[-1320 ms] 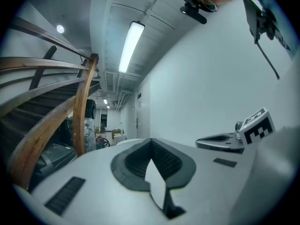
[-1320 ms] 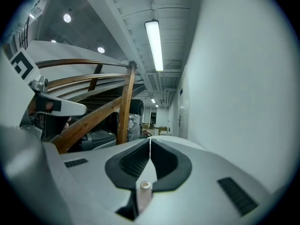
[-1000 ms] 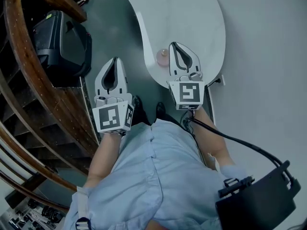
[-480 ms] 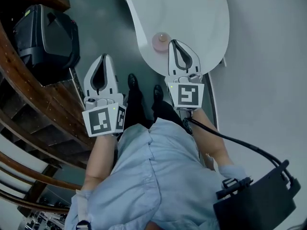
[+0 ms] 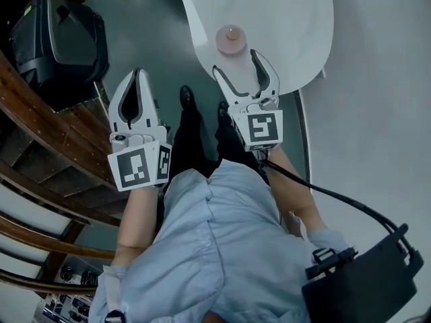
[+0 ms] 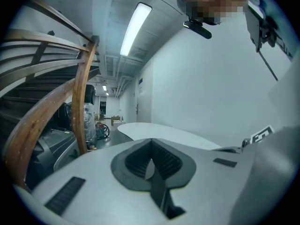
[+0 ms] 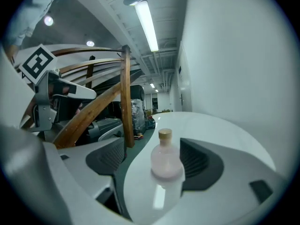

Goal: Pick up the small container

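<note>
small container: pink bottle w/ tan cap, upright at the near edge of the tabletop. right gripper: jaws spreading, lined up on it, bottle just ahead of the tips, no contact yet. left gripper: pressed together, empty, off to the side of the tabletop. Risks, IMO: bottle is so near the edge that a tip clipping it on approach could topple it or push it off. One jaw looks outside the edge and may snag it. Round body may slip if pinched too high.
</note>
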A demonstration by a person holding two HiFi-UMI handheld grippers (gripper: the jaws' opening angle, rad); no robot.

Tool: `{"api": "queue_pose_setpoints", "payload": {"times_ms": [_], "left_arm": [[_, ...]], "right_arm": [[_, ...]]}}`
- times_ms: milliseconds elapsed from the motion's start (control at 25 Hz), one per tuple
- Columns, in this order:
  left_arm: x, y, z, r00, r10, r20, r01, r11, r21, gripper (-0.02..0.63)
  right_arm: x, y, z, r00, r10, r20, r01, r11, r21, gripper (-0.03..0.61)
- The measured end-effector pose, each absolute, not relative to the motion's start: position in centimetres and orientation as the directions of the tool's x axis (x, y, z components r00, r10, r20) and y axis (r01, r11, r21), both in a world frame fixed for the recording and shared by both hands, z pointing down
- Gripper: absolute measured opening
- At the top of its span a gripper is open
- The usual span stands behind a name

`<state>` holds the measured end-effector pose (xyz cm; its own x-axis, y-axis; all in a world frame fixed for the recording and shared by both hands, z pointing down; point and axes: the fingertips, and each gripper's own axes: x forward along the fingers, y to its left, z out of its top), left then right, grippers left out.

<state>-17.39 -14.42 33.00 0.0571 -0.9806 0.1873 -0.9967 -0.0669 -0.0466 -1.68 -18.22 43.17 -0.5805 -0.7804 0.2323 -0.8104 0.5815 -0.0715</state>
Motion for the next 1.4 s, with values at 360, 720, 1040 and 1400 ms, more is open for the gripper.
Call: {"api": "queue_pose_setpoints", "payload": {"times_ms": [360,720,1040,1400], "left_arm": [[-18.3,-15.6,33.8,0.062,-0.971,0.23,-0.996,-0.076,-0.056,0.0],[-18.9,-16.5,34.6,0.073,-0.961,0.268,-0.995,-0.087,-0.043,-0.001],[-19.8,-17.6,35.3,0.082,-0.958,0.274,-0.995,-0.096,-0.036,-0.001],[-20.5,-18.2,35.7,0.077,-0.953,0.292,-0.995,-0.091,-0.032,0.0]], "right_arm": [[-2.0,-20.1,46.8,-0.551,-0.778,0.303,-0.829,0.551,-0.095,0.403],[-2.4,-20.8,47.6,-0.496,-0.8,0.338,-0.86,0.506,-0.065,0.403],[-2.4,-21.1,47.8,-0.453,-0.802,0.39,-0.878,0.476,-0.042,0.403],[-2.6,-22.9,48.6,-0.422,-0.789,0.446,-0.889,0.457,-0.034,0.403]]}}
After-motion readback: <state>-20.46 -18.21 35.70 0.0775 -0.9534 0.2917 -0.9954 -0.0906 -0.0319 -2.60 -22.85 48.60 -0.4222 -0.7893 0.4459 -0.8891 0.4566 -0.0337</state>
